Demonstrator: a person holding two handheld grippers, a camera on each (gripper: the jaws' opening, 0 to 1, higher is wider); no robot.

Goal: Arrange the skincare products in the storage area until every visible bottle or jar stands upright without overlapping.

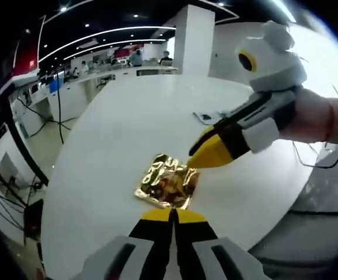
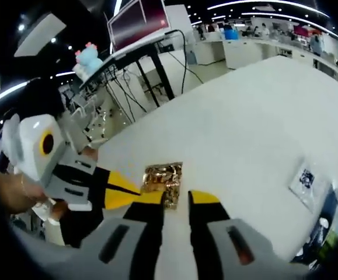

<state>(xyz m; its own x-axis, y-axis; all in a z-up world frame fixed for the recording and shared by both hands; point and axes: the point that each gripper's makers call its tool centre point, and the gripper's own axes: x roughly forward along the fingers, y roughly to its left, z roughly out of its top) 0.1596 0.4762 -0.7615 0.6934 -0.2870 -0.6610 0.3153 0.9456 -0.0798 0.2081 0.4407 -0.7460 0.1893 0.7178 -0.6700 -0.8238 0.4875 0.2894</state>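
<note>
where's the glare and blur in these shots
Left gripper view: the gold foil packet throws bright reflections, and the white table looks washed out. Right gripper view: the left gripper at frame left is blurred, and the fisheye bends the table edge.

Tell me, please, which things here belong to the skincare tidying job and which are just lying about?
Job in hand:
- gold sachet, lying flat on the table
- left gripper, jaws together at the sachet's edge
- right gripper, jaws apart

Lying about:
- white card, further off on the table
- plush toy and monitor on a desk behind
</note>
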